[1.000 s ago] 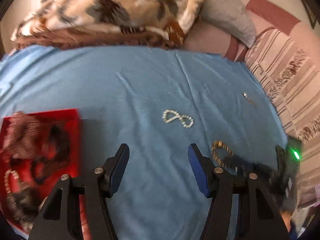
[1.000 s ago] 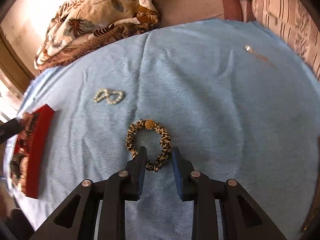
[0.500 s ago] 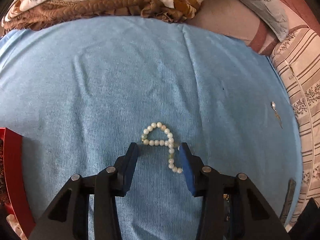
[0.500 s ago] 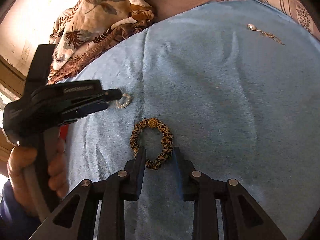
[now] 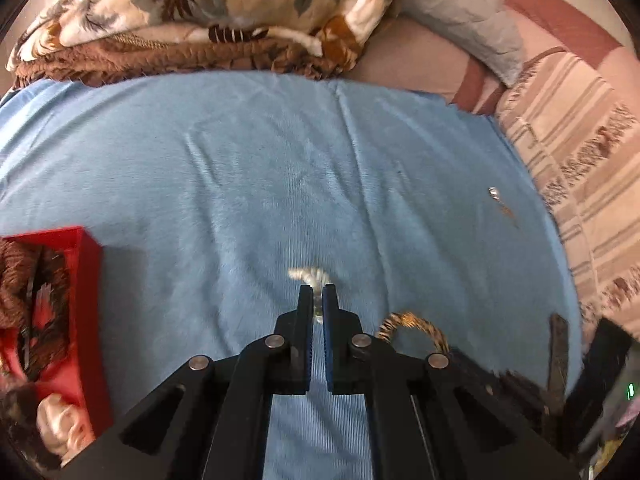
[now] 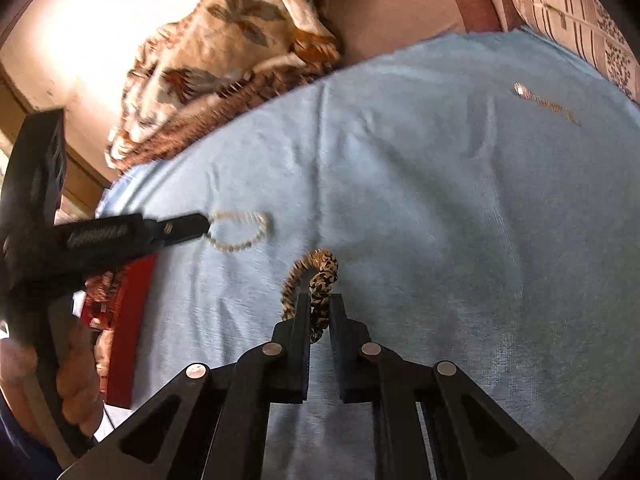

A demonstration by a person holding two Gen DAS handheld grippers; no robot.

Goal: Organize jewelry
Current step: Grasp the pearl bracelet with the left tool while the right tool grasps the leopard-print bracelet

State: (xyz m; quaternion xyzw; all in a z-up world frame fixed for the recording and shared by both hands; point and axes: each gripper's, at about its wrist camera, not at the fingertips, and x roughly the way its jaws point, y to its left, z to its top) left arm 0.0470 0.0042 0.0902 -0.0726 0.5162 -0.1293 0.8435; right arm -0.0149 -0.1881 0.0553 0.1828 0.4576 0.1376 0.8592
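My left gripper (image 5: 318, 290) is shut on a white pearl bracelet (image 5: 308, 275) and holds it just above the blue cloth (image 5: 248, 168); in the right wrist view the bracelet (image 6: 240, 232) hangs from the left gripper's tip (image 6: 206, 224). My right gripper (image 6: 320, 300) is shut on a leopard-print bracelet (image 6: 322, 280), lifted off the cloth; it also shows in the left wrist view (image 5: 416, 326). A red jewelry box (image 5: 86, 288) with several pieces inside sits at the left edge, also in the right wrist view (image 6: 128, 320).
A small silver and gold chain piece (image 6: 544, 102) lies on the cloth at the far right, also in the left wrist view (image 5: 500, 202). A floral blanket (image 5: 192, 12) and pillows (image 5: 568, 128) border the cloth at the back and right.
Both grippers closed on their bracelets and lifted them off the cloth. The left gripper drew back toward the red box with the pearl bracelet.
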